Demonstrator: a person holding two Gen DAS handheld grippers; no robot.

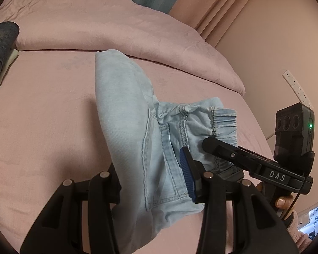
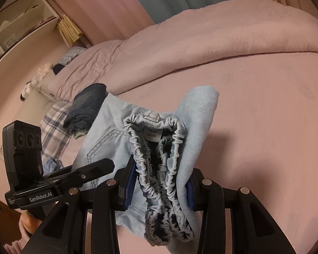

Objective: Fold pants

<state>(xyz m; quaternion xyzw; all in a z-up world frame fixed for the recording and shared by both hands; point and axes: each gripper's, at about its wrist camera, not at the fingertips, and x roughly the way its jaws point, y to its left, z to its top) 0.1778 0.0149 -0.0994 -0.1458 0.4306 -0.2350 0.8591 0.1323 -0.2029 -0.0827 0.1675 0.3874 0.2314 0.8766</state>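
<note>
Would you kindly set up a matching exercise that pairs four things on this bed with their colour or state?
Things:
1. pants
2. waistband
3. quilt
4. folded dark clothes

Descriptions:
A. pink, heaped along the far side of the bed
B. gathered elastic, pinched between the right tongs
C. navy, stacked at the edge of the bed
D. light blue denim, held by both tongs

Pairs: 1-D, 2-B, 3-A, 4-C

The left gripper [image 1: 152, 175] has one finger buried under the pants [image 1: 125, 114]. At nine o'clock the dark folded clothes [image 1: 0, 48] are cut off by the frame. The waistband label [image 2: 153, 135] is only partly readable.
</note>
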